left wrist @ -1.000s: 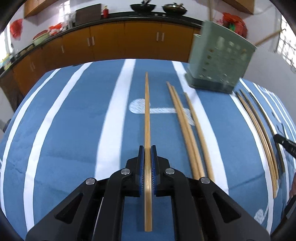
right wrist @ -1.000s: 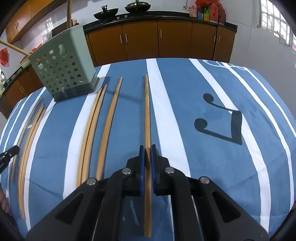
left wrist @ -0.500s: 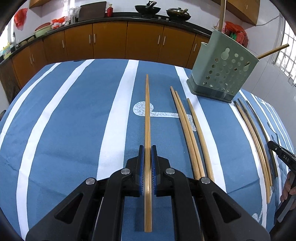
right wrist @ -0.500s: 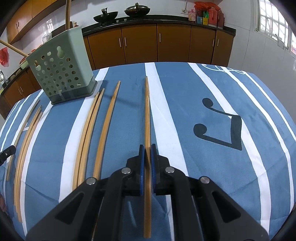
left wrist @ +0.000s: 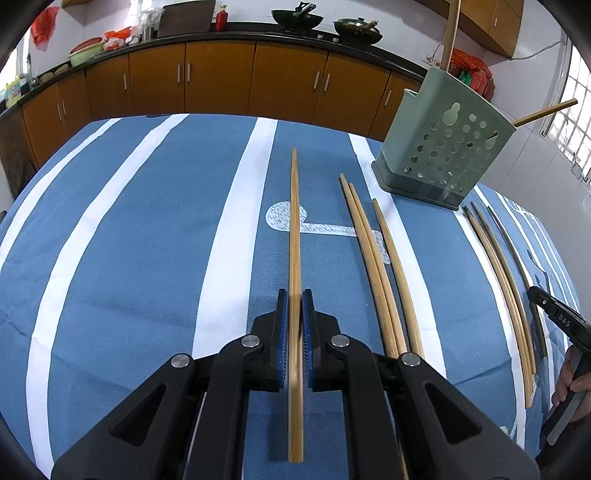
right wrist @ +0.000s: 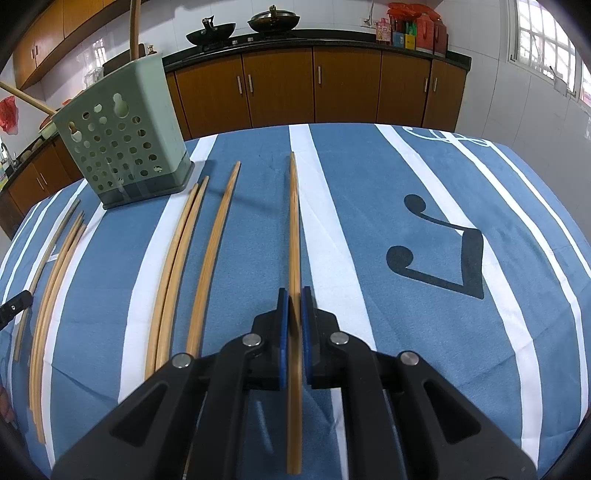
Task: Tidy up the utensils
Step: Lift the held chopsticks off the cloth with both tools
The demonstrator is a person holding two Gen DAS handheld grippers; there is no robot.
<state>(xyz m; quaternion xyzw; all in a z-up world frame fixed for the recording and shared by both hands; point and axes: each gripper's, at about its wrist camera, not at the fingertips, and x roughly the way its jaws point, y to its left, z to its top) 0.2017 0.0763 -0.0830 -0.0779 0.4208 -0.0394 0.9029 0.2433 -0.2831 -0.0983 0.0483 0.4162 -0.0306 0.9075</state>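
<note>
Left wrist view: the left black two-finger gripper (left wrist: 294, 295) had its blue-padded jaws closed on a long bamboo chopstick (left wrist: 294, 229), which ran straight out between the pads and stuck out behind them toward the camera.
Left chopstick position: its far tip pointed toward the brown wooden kitchen cabinets (left wrist: 218, 79); whether the tip touched the cloth I could not tell.
Right wrist view: the right black two-finger gripper (right wrist: 294, 295) was likewise clamped on a second long bamboo chopstick (right wrist: 293, 229), the pads pressing both its sides.
Table: a blue tablecloth with white stripes (left wrist: 122, 236) and a black music-note print (right wrist: 443, 251) covered it.
Holder: a pale green perforated plastic utensil holder (left wrist: 447, 147) stood on the cloth at the far edge, between the two grippers' views; two wooden sticks (left wrist: 452, 33) already leaned out of its top.
Loose chopsticks, middle group: three bamboo chopsticks (left wrist: 376, 258) lay flat on the cloth just in front of the holder, two touching side by side and the third just beside them.
Loose chopsticks, outer group: a further bundle of thin chopsticks (left wrist: 506, 280) lay on the holder's other side, one darker than the rest.
Person: a hand (left wrist: 574, 387) on the other gripper's handle showed at the right edge of the left view.
</note>
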